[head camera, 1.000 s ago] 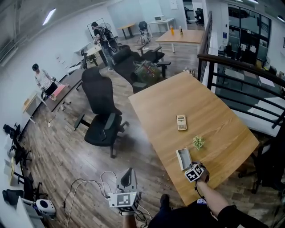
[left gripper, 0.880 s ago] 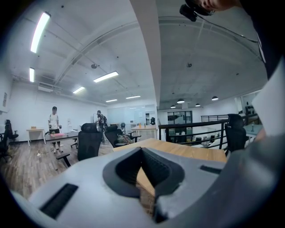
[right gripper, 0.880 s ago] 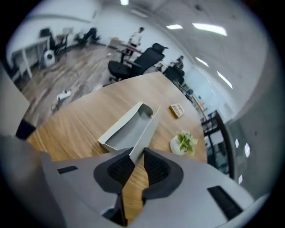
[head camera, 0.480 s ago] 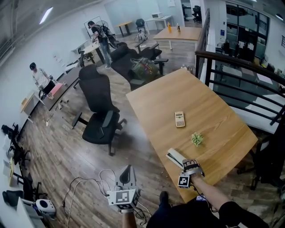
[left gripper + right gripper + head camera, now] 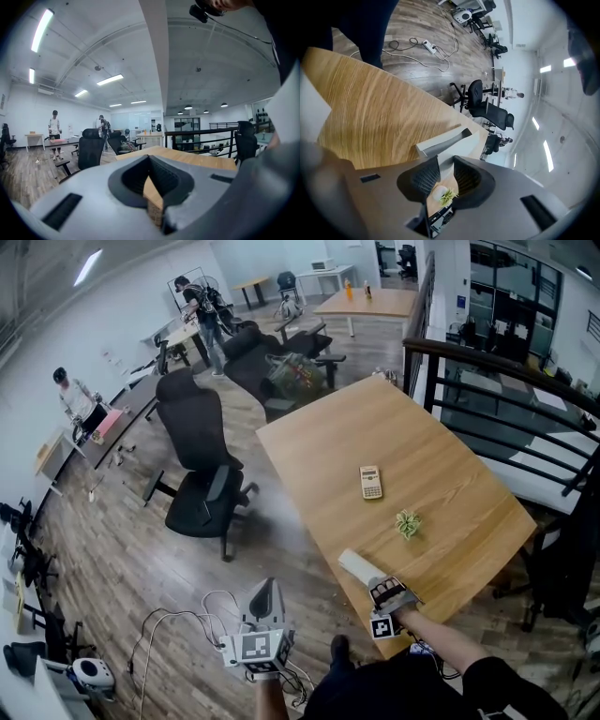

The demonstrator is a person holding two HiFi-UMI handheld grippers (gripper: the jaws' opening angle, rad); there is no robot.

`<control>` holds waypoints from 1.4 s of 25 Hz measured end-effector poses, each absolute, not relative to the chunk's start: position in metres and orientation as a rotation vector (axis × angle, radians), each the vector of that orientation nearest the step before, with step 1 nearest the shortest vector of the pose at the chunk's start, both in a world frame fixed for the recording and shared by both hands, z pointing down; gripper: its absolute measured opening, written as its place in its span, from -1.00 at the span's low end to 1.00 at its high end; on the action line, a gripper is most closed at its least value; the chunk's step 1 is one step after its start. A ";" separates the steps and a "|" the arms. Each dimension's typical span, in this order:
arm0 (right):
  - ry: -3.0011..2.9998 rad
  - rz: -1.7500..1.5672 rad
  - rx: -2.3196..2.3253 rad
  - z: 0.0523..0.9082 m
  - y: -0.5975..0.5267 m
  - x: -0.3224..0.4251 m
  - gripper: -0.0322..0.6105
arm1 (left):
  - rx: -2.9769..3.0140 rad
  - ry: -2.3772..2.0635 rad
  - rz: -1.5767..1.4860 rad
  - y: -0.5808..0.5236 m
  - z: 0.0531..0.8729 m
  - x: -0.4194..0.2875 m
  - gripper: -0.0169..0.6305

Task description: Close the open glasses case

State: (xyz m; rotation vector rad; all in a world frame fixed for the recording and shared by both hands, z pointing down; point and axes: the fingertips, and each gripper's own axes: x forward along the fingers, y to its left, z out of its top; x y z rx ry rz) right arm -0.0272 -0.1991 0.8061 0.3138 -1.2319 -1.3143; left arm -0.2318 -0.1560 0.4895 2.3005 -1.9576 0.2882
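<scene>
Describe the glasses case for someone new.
Find the wooden table beside the black railing. On its near corner, by the edge facing the office chairs, lies the glasses case: long and white, unlike the calculator and green sprig farther in.

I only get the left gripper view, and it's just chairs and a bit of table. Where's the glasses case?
Observer: In the head view the white glasses case lies by the near edge of the table, just ahead of the right gripper.
Operator: Is that gripper grabbing it?
Observer: No. The right gripper view shows its jaws opening with nothing pinched. The case sits beyond their tips.
Operator: Anything else on the table?
Observer: A calculator and a small green plant, both farther out than the case.
</scene>
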 end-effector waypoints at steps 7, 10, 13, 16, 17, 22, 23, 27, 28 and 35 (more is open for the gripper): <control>-1.189 -1.389 0.159 0.821 -0.173 -0.037 -0.54 | 2.313 -1.949 0.292 -0.158 0.491 -0.230 -0.94; -1.209 -1.339 0.142 0.830 -0.171 -0.037 -0.53 | 2.297 -1.975 0.283 -0.158 0.489 -0.234 -0.94; -1.245 -1.273 0.121 0.843 -0.172 -0.030 -0.65 | 2.291 -1.986 0.280 -0.159 0.490 -0.237 -0.94; -1.284 -1.234 0.127 0.848 -0.171 -0.025 -0.69 | 2.287 -1.989 0.288 -0.158 0.491 -0.239 -0.94; -1.299 -1.223 0.136 0.847 -0.171 -0.025 -0.69 | 2.285 -1.991 0.291 -0.158 0.491 -0.240 -0.94; -1.362 -1.166 0.167 0.849 -0.170 -0.027 -0.72 | 2.278 -1.993 0.295 -0.157 0.493 -0.241 -0.94; -1.381 -1.155 0.176 0.850 -0.170 -0.027 -0.72 | 2.278 -1.992 0.295 -0.158 0.493 -0.241 -0.94; -1.453 -1.080 0.191 0.852 -0.168 -0.029 -0.72 | 2.306 -1.988 0.303 -0.159 0.493 -0.241 -0.94; -1.459 -1.059 0.192 0.850 -0.168 -0.028 -0.72 | 2.311 -1.976 0.294 -0.159 0.490 -0.239 -0.94; -1.400 -1.053 0.186 0.846 -0.172 -0.022 -0.72 | 2.312 -1.968 0.293 -0.160 0.492 -0.236 -0.94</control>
